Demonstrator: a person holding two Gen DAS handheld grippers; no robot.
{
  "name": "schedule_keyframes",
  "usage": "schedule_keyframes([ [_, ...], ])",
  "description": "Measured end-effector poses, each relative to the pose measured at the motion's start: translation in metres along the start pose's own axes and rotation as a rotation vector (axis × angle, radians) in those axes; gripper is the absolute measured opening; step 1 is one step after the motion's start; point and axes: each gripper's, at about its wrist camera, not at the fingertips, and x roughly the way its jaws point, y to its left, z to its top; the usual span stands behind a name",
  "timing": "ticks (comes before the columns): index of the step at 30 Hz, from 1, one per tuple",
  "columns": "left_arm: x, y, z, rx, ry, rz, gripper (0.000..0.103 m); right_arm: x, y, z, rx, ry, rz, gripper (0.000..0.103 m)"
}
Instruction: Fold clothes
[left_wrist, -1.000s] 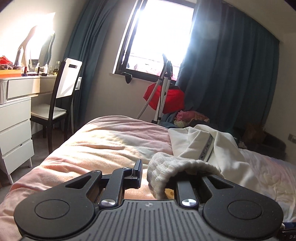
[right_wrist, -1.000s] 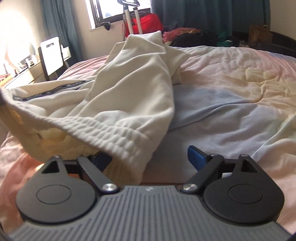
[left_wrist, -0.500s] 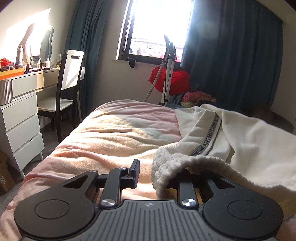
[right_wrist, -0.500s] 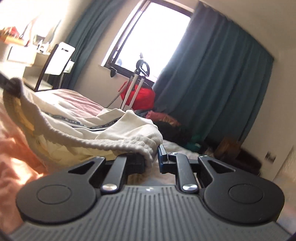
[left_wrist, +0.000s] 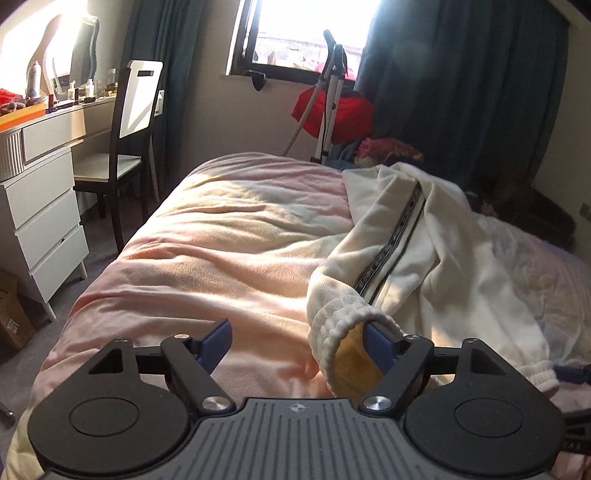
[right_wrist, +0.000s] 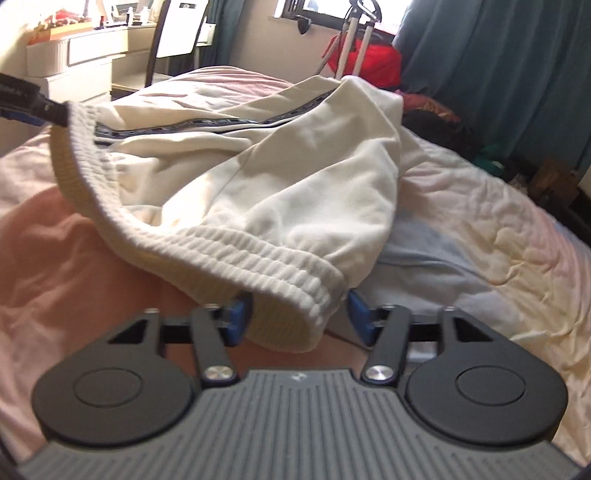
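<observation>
1. My left gripper (left_wrist: 297, 341) has its jaws spread wide. The ribbed waistband (left_wrist: 334, 325) of the cream trousers (left_wrist: 461, 258) is draped over the right-hand blue pad (left_wrist: 376, 345), while the other pad stands clear of the cloth.
2. My right gripper (right_wrist: 295, 317) is also released, jaws apart. The waistband (right_wrist: 266, 266) sags down between its two blue pads without being pinched.
3. The trousers (right_wrist: 277, 177) lie rumpled on the bed (left_wrist: 221, 258), on its pink cover. The waistband end is nearest me and the legs bunch away toward the window (left_wrist: 306, 33).
4. A dark patterned stripe (left_wrist: 391, 243) runs along the side of one leg.
5. In the right wrist view I see my left gripper (right_wrist: 26, 103) at the far left, touching the waistband corner.
6. Beyond the bed stand a chair (left_wrist: 129, 122), a white chest of drawers (left_wrist: 40, 221) and dark curtains (left_wrist: 461, 92).
</observation>
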Motion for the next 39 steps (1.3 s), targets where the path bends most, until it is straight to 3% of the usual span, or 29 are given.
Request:
schedule_keyframes([
  [5,-0.009,0.003,0.009,-0.085,-0.034,-0.072,0.086,-0.023,-0.006,0.007,0.13,-0.066,0.19,0.089],
  [8,0.009,-0.001,0.007,-0.038,0.014,-0.084,0.086,-0.036,-0.028,0.012,0.244,-0.123,0.257,0.089],
  [14,0.046,-0.01,0.0,0.029,0.071,-0.101,0.086,-0.021,-0.101,-0.003,0.672,-0.121,0.157,0.089],
  [17,0.062,-0.014,-0.004,0.037,0.108,-0.111,0.078,-0.002,-0.125,-0.02,0.882,-0.097,0.181,0.087],
  [18,0.066,-0.016,-0.005,0.036,0.123,-0.115,0.073,0.005,-0.131,-0.026,0.95,-0.089,0.216,0.076],
  [19,0.07,-0.017,-0.006,0.037,0.129,-0.115,0.07,0.011,-0.135,-0.032,1.012,-0.074,0.246,0.072],
  [20,0.072,-0.018,-0.008,0.04,0.132,-0.113,0.067,0.016,-0.137,-0.037,1.057,-0.061,0.261,0.071],
  [21,0.074,-0.015,-0.008,0.023,0.127,-0.111,0.057,0.019,-0.136,-0.039,1.074,-0.052,0.265,0.069],
  [24,0.076,-0.003,-0.005,-0.055,0.101,-0.11,0.035,0.026,-0.129,-0.036,1.043,-0.033,0.246,0.066],
  [26,0.076,0.007,-0.003,-0.123,0.082,-0.113,0.027,0.027,-0.121,-0.029,0.986,-0.043,0.233,0.058],
  [30,0.077,0.035,0.003,-0.308,0.064,-0.152,0.024,0.027,-0.099,-0.013,0.839,-0.109,0.259,0.037],
  [34,0.079,0.056,0.004,-0.421,0.051,-0.166,0.023,0.036,-0.066,0.006,0.636,-0.156,0.281,0.029],
  [39,0.076,0.075,0.009,-0.466,0.005,-0.107,0.019,0.075,-0.03,0.005,0.471,-0.048,0.332,0.029],
])
